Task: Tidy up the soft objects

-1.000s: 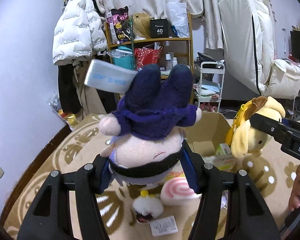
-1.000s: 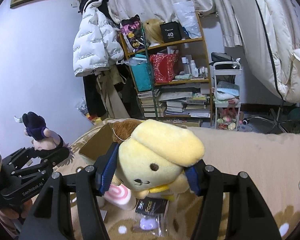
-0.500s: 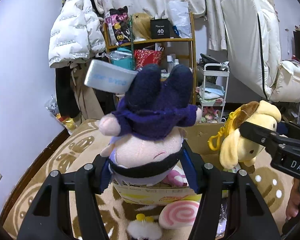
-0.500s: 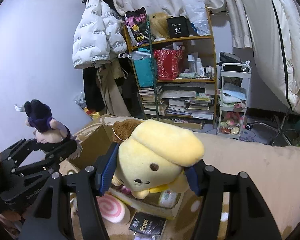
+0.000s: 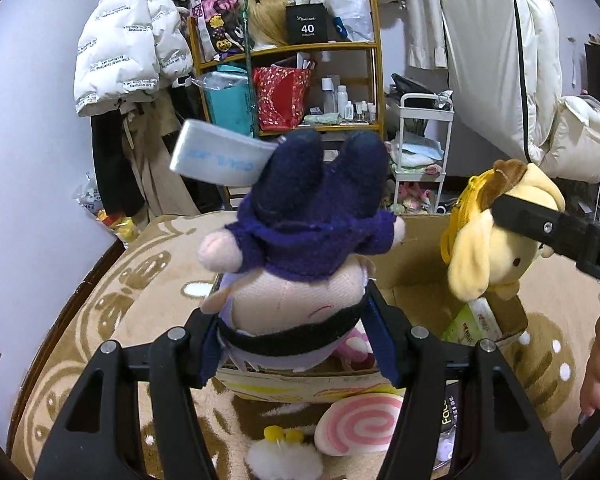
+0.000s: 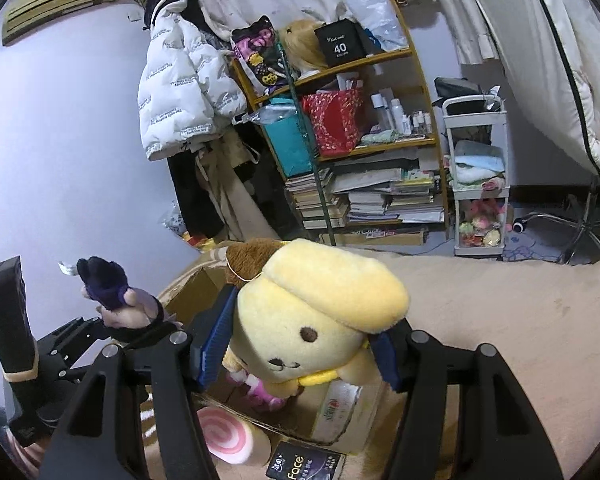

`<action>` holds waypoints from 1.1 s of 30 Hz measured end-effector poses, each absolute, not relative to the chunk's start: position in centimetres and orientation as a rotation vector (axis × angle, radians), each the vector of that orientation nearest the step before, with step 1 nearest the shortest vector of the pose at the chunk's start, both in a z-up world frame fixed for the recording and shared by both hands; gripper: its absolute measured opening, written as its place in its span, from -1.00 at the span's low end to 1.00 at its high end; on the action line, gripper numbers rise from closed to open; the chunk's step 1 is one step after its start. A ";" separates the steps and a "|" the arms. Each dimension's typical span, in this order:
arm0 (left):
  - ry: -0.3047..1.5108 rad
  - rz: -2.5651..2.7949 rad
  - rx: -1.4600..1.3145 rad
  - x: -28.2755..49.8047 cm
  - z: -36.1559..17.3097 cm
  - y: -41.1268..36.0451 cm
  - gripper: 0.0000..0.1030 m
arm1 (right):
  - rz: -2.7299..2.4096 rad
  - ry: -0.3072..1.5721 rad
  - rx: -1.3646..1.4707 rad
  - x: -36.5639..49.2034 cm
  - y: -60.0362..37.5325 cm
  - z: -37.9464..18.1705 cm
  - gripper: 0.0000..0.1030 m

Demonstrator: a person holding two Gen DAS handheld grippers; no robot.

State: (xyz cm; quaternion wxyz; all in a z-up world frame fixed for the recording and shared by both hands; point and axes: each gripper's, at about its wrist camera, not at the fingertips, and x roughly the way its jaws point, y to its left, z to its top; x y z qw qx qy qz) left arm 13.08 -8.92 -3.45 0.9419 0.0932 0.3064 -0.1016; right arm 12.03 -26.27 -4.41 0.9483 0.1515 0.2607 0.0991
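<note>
**Two plush toys held over an open box**

The left gripper [image 5: 292, 344] is clamped on a purple doll [image 5: 300, 264]; its blue pads press the doll's pale head from both sides, though the jaws are just beginning to ease apart. The doll is held upside down, its long axis running up and away from the gripper, the two dark legs pointing at the shelf [image 5: 356, 46] and a white tag [image 5: 220, 158] sticking out to the left.

The right gripper [image 6: 296, 354] is closed on a yellow dog [image 6: 316, 320], gripped at the sides of its head. The dog's face is turned toward the camera and slightly down, and its brown cap points away toward the far wall.

Both toys are carried above an open cardboard box [image 5: 416, 264] standing on a patterned rug [image 5: 112, 320]. The box flaps are spread, and its inside is partly taken up by a pink plush [image 6: 260, 394] and a green-and-white carton [image 5: 472, 324]; bare floor is seen in the back part of the box. Just outside the near box wall lie a pink swirl cushion [image 5: 356, 426], a white fluffy toy [image 5: 284, 458] and a dark packet [image 6: 306, 464]. The rug to the left of the box is open.
</note>
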 end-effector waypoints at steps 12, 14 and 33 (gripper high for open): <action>0.651 -0.159 0.191 13.2 -4.2 -8.0 0.65 | 0.242 0.578 0.246 12.0 -25.1 -4.9 0.39; 0.654 -0.147 0.189 13.0 -4.1 -7.6 0.75 | 0.253 0.581 0.252 12.0 -25.1 -4.9 0.46; 0.663 -0.063 0.151 6.4 -0.5 -3.4 0.94 | 0.203 0.554 0.182 6.0 -23.7 -1.5 1.00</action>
